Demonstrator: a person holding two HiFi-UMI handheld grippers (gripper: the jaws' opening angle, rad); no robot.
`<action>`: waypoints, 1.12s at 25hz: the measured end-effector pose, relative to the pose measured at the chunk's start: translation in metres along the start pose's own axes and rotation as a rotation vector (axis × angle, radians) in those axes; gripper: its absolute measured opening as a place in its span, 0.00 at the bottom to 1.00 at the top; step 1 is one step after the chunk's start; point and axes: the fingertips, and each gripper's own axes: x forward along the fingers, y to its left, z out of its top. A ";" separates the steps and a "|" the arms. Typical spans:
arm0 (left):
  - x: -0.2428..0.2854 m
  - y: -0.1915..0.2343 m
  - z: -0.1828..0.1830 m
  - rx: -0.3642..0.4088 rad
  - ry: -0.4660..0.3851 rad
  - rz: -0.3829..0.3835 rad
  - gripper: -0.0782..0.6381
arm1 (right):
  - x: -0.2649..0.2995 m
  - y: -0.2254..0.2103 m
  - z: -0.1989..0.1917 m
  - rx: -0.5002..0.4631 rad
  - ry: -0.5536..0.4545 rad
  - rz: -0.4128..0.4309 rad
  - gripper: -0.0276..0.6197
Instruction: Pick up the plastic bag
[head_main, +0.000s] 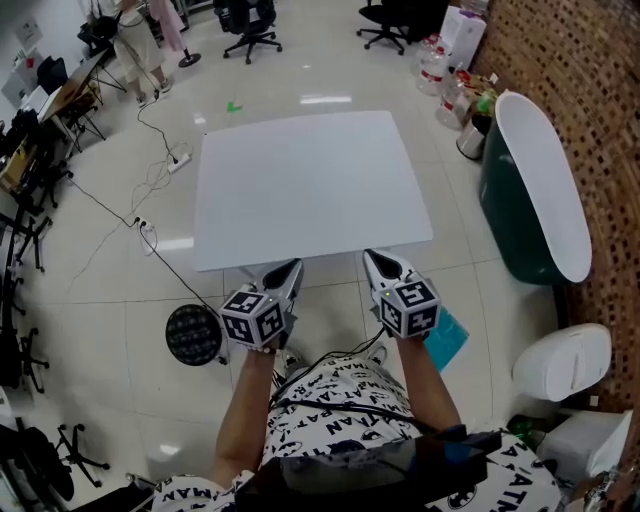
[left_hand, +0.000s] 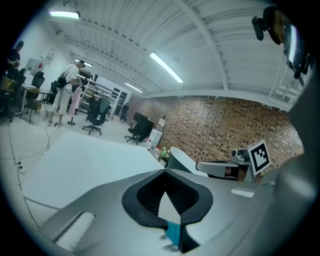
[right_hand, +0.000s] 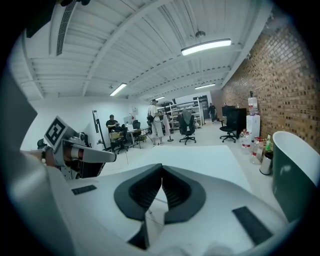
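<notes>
No plastic bag shows on the white table (head_main: 310, 180), whose top is bare. A teal-blue flat thing (head_main: 447, 338) lies on the floor by my right side; I cannot tell what it is. My left gripper (head_main: 292, 266) and right gripper (head_main: 378, 257) hover side by side just short of the table's near edge, both pointing at it. In the left gripper view the left gripper (left_hand: 165, 172) has its tips together with nothing between them. The right gripper view shows the right gripper (right_hand: 161, 168) the same, shut and holding nothing.
A dark green tub with a white rim (head_main: 535, 190) stands at the right along a brick wall (head_main: 590, 90). White bins (head_main: 565, 362) sit near my right. A black round object (head_main: 193, 333) and cables (head_main: 140, 225) lie on the floor at left. Office chairs (head_main: 250, 30) and people stand far back.
</notes>
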 end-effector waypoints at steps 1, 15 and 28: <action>0.003 -0.002 -0.001 0.003 0.007 -0.005 0.11 | -0.001 -0.002 -0.001 0.007 -0.006 -0.003 0.04; 0.081 -0.067 -0.077 0.040 0.277 -0.178 0.11 | -0.033 -0.064 -0.079 0.210 0.011 -0.144 0.20; 0.159 -0.149 -0.217 0.028 0.616 -0.390 0.11 | -0.072 -0.147 -0.257 0.429 0.212 -0.325 0.47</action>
